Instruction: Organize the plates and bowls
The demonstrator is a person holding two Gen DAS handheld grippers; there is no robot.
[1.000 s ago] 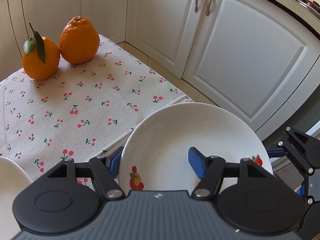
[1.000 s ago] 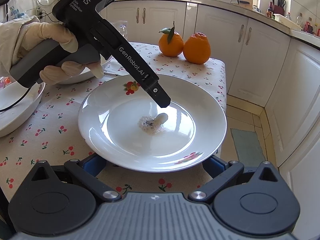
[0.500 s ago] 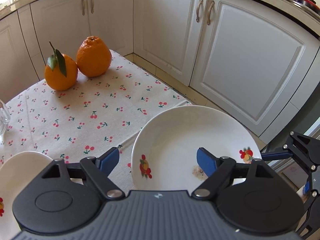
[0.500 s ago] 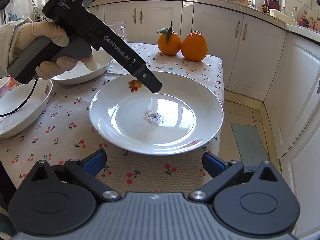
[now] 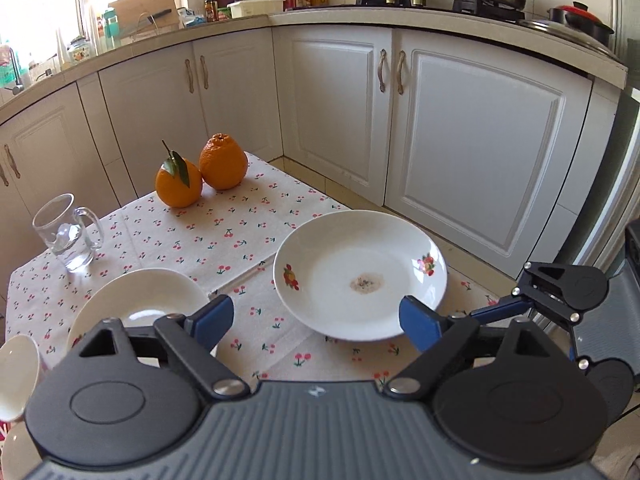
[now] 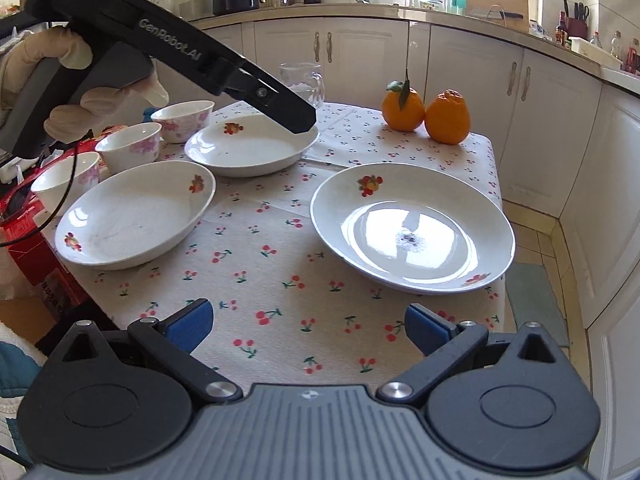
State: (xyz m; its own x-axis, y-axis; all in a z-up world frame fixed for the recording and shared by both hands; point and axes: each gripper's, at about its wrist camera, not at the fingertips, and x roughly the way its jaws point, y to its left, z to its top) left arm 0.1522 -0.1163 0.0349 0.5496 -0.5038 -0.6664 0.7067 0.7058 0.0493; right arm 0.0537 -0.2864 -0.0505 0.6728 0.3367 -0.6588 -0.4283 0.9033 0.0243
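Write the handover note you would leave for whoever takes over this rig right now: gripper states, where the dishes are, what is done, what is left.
Left gripper: open, empty, above the table.
Right gripper: open, empty, at the near table edge.
Soiled plate: alone on the right side of the tablecloth.
Two deep plates: side by side on the left, unstacked.
Three small bowls: a row at the left edge.
Done: nothing stacked.
Left: stack plates, nest bowls.

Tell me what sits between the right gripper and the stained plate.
Nothing: in the right wrist view, only bare cherry tablecloth lies between the open right gripper and the stained plate.
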